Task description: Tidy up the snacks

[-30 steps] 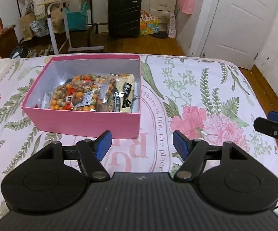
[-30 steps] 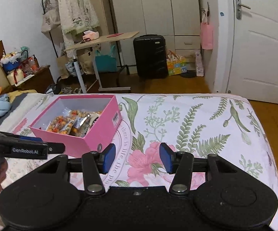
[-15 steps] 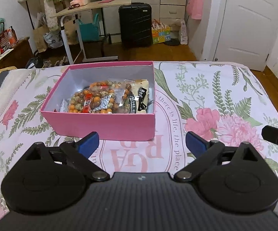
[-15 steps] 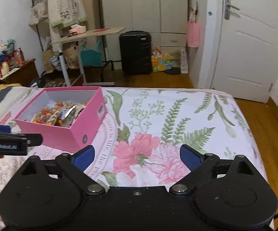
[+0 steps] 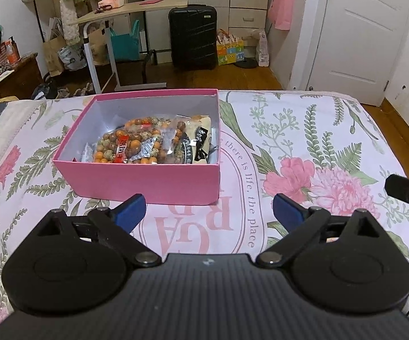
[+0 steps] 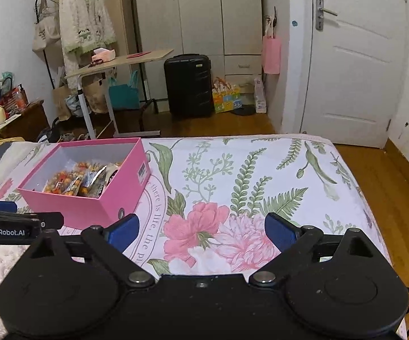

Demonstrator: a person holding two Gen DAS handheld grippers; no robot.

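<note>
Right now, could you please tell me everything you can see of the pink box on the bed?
The pink box is a rectangular, lidless box that looks like cardboard, pink outside and pale grey-white inside. It sits flat and upright on the floral bedspread. Packets of snacks fill the near part of its floor. One end wall carries a small label and a round eyelet. No gripper touches it.

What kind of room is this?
Most likely a bedroom: a bed with a flowery sheet, a wardrobe against the far wall, and a coat on a clothes rack.
</note>
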